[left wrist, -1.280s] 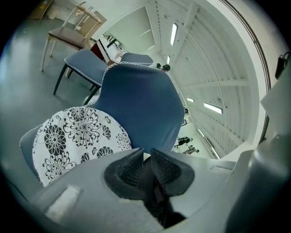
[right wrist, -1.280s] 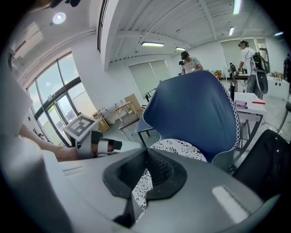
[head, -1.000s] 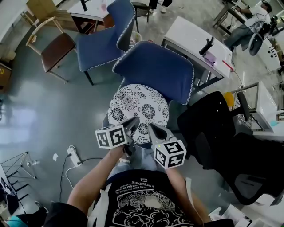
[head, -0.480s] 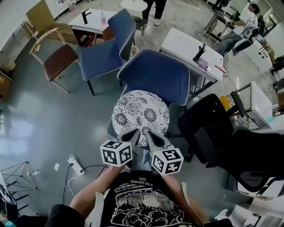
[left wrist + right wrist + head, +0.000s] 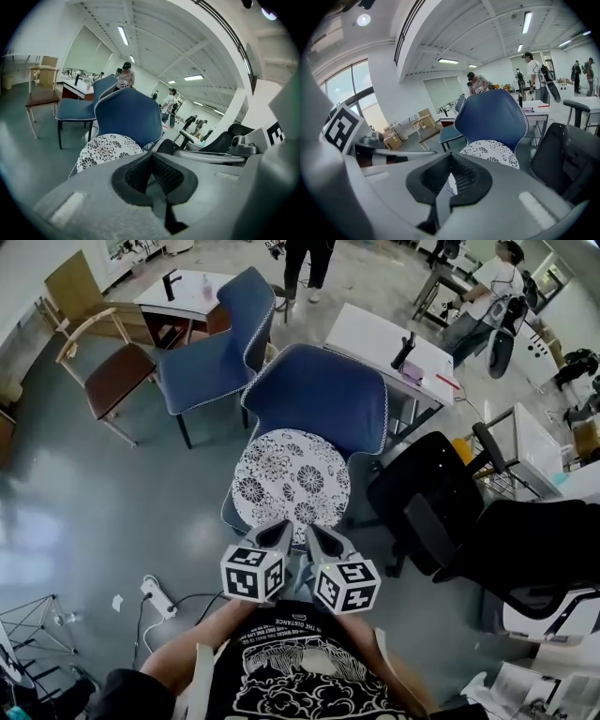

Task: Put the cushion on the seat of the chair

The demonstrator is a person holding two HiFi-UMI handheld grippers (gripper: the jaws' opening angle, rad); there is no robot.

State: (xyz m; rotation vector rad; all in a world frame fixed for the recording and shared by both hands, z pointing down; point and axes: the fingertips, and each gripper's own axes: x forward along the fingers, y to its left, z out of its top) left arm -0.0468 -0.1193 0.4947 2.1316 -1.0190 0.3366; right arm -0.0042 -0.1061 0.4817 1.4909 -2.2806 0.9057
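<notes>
Since a sec ago both tongs have come back toward me, off the cushion's front edge. Left tongs (image 5: 279,532) are closed w/ nothing in them; right tongs (image 5: 316,534) look closed too, also empty. Just beyond them the floral cushion (image 5: 291,479) lies flat on the seat of the blue chair (image 5: 319,395), far edge up by the backrest. I'd call the task done, maybe just check it's centred.
</notes>
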